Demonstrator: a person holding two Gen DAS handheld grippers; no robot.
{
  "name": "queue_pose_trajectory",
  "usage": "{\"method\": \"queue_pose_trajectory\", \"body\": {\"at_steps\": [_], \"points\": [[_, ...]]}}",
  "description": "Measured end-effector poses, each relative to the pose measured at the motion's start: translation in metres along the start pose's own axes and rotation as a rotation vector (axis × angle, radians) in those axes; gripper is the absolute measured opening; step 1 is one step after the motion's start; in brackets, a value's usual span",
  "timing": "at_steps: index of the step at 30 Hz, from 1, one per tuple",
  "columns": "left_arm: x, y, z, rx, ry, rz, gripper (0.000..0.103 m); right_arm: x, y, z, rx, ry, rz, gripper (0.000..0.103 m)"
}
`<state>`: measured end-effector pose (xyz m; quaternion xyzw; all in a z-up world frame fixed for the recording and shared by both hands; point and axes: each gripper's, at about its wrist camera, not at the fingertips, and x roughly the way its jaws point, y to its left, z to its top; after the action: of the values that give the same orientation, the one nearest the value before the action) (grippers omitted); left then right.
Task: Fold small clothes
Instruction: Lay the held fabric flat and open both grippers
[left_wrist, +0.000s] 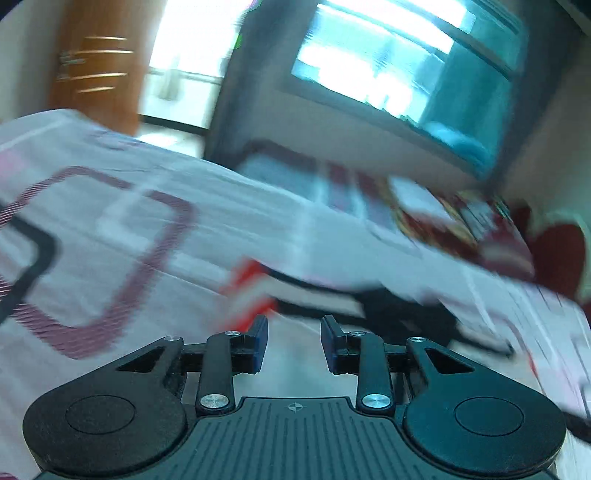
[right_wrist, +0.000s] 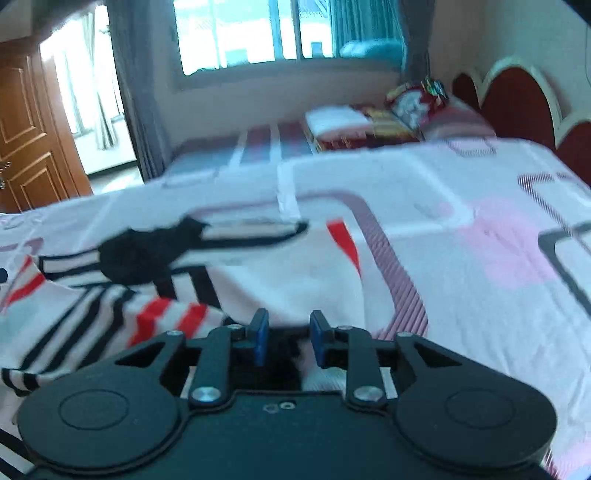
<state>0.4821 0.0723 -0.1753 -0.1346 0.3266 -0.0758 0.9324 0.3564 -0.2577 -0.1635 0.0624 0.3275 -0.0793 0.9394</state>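
The small garment (right_wrist: 110, 306), white with black and red stripes and a black patch (right_wrist: 136, 258), lies crumpled on the bed at the left of the right wrist view. In the blurred left wrist view its red-striped edge (left_wrist: 251, 291) sits just beyond the fingertips. Pale cloth runs back into the gap of my left gripper (left_wrist: 293, 332), whose blue pads look closed on it. My right gripper (right_wrist: 286, 328) hovers low at the garment's near right end. Its pads stand apart, with a bit of white cloth and shadow showing below them.
A white bedsheet (right_wrist: 424, 240) with pink, maroon and black line patterns covers the bed. Pillows and a folded blanket (right_wrist: 388, 118) lie near the red headboard (right_wrist: 517, 99). A window (right_wrist: 240, 33), grey curtains and a wooden door (right_wrist: 26, 136) are behind.
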Motion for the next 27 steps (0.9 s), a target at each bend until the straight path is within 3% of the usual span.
{"method": "queue_pose_trajectory", "body": {"at_steps": [3,8,10,12,14,17,20,22,24,27], "points": [[0.019,-0.027,-0.011,0.050,0.070,-0.024,0.031,0.007,0.024,0.003,-0.066,0.021,0.074,0.025],[0.054,-0.018,-0.021,0.050,0.110,0.081,0.035,0.036,0.062,-0.001,-0.185,0.085,0.144,0.023],[0.054,-0.015,-0.023,0.064,0.087,0.100,0.034,0.046,0.069,0.000,-0.215,0.097,0.144,0.023],[0.055,-0.012,-0.020,0.057,0.090,0.097,0.034,0.066,0.070,-0.004,-0.270,0.124,0.083,0.025],[0.056,-0.013,-0.018,0.066,0.099,0.100,0.034,0.072,0.065,-0.002,-0.282,0.093,0.063,0.026],[0.051,-0.018,-0.018,0.083,0.111,0.112,0.035,0.076,0.058,0.005,-0.255,0.110,0.035,0.038],[0.041,-0.028,-0.019,0.108,0.114,0.134,0.036,0.067,0.055,0.007,-0.236,0.118,0.036,0.034],[0.034,-0.030,-0.023,0.101,0.112,0.129,0.043,0.052,0.054,0.008,-0.229,0.091,0.050,0.034],[0.026,-0.036,-0.026,0.105,0.101,0.120,0.059,0.040,0.055,0.010,-0.221,0.069,0.079,0.033],[0.017,-0.051,-0.028,0.132,0.090,0.095,0.061,0.029,0.061,0.014,-0.222,0.053,0.111,0.033]]}}
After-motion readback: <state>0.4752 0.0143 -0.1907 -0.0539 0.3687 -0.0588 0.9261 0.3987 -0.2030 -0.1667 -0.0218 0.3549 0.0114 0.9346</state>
